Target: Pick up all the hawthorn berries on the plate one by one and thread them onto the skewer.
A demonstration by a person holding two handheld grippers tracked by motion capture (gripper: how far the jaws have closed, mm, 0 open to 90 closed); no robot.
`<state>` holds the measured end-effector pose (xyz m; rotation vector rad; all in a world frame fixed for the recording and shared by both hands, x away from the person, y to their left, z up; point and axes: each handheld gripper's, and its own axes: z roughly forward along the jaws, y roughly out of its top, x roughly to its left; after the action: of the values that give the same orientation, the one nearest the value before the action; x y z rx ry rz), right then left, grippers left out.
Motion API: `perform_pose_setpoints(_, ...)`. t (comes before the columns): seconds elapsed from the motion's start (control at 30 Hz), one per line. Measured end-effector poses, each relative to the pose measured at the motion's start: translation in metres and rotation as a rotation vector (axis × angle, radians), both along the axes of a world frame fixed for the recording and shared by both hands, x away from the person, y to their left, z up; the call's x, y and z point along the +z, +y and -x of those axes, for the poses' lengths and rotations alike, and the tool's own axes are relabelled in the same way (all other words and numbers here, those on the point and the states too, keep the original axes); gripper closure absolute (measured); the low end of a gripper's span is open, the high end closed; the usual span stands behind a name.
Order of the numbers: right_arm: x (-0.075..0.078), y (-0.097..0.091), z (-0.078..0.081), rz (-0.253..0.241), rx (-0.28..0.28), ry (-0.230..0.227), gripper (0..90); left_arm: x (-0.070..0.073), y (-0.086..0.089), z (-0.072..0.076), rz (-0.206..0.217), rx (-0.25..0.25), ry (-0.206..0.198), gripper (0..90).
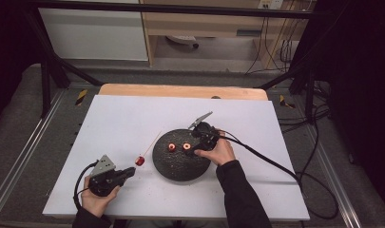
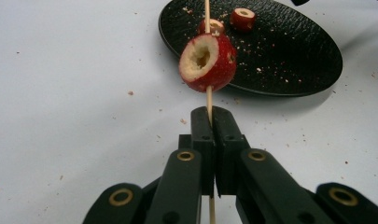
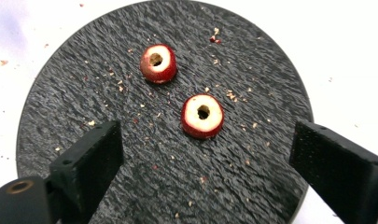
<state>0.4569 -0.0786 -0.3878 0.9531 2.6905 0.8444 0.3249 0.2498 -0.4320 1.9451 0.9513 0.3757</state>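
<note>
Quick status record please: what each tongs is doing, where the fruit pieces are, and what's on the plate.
left tongs: shut on skewer
skewer load: one cored red fruit threaded on, held off the plate
right tongs: open, above the black plate, holding nothing
plate: two cored fruit pieces, apart, plus crumbs
likely next: right tongs take the nearer piece

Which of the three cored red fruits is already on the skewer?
The fruit off the plate, threaded on the skewer clamped in the left claw; the other two lie loose on the plate.

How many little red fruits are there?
3. Two lie on the black plate: the nearer fruit and the farther fruit. The skewered fruit sits on the skewer held by the left gripper. None looks hidden.
</note>
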Motion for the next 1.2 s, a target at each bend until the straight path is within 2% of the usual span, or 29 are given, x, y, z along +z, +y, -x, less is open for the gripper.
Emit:
perform_pose_setpoints(0.2, -0.003, 0.011, -0.012, 0.031, 0.046, 0.024, 20.2, 0.000, 0.000, -0.001, -0.004, 0.000, 0.002, 88.2)
perform_pose_setpoints(0.33, -0.006, 0.016, -0.019, 0.070, 0.085, 0.034, 27.7, -0.001, 0.000, -0.001, -0.004, -0.001, 0.003, 88.2)
perform_pose_setpoints(0.57, -0.012, 0.021, -0.030, 0.097, 0.134, 0.082, 40.8, -0.001, -0.001, -0.001, -0.008, -0.004, 0.006, 88.2)
perform_pose_setpoints(0.7, -0.016, 0.025, -0.032, 0.132, 0.162, 0.109, 46.6, -0.001, 0.000, -0.002, -0.012, -0.003, 0.007, 88.1)
perform_pose_setpoints(0.8, -0.016, 0.027, -0.032, 0.129, 0.172, 0.116, 51.0, -0.002, 0.000, -0.002, -0.012, -0.004, 0.007, 88.2)
perform_pose_setpoints(1.0, -0.019, 0.028, -0.034, 0.162, 0.187, 0.120, 56.5, -0.002, 0.000, -0.002, -0.013, -0.004, 0.009, 88.2)
perform_pose_setpoints(1.2, -0.021, 0.028, -0.036, 0.163, 0.187, 0.127, 60.0, -0.002, -0.001, -0.002, -0.016, -0.006, 0.008, 88.2)
